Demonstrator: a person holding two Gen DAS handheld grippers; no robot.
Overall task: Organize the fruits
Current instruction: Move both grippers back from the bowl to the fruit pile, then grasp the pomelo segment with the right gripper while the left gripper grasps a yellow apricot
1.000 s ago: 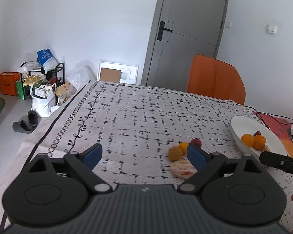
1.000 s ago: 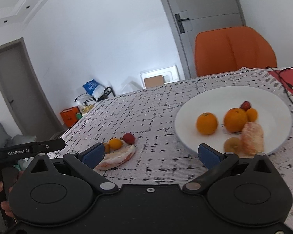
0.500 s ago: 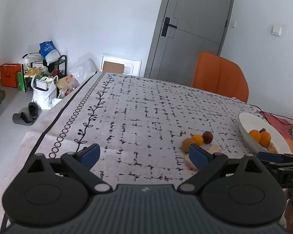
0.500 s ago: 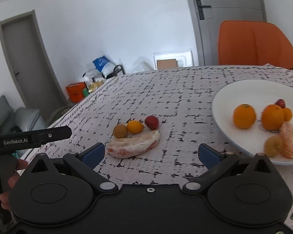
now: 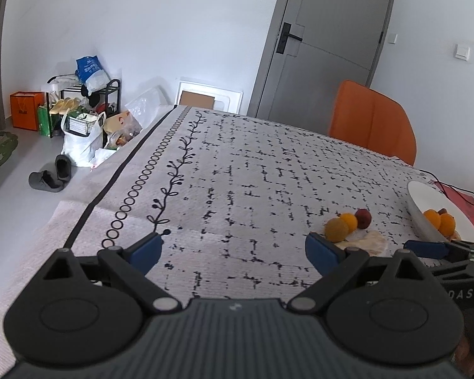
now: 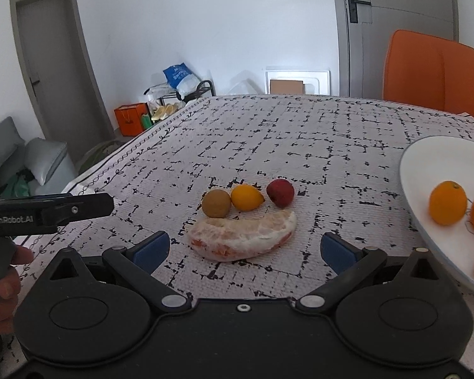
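Note:
On the patterned tablecloth lie a peeled pomelo segment [image 6: 243, 237], a brown round fruit [image 6: 216, 203], a small orange fruit [image 6: 246, 197] and a red fruit [image 6: 280, 192]. My right gripper [image 6: 245, 249] is open, and the pomelo segment lies just ahead between its fingers. A white plate [image 6: 426, 161] at the right holds oranges [image 6: 447, 202]. My left gripper [image 5: 233, 248] is open over bare cloth, with the same fruit group [image 5: 347, 224] ahead of its right finger and the plate [image 5: 417, 189] further right.
An orange chair [image 6: 433, 69] stands at the table's far side, before a grey door [image 5: 325, 44]. Bags and a shoe rack [image 5: 79, 110] clutter the floor at the left. A red item with a black cable [image 5: 458, 189] lies by the plate. A hand [image 6: 6, 284] holds the left gripper.
My right gripper has swung left from the plate to face the loose fruit. My left gripper has drawn back and left, so the fruit sits further right in its view.

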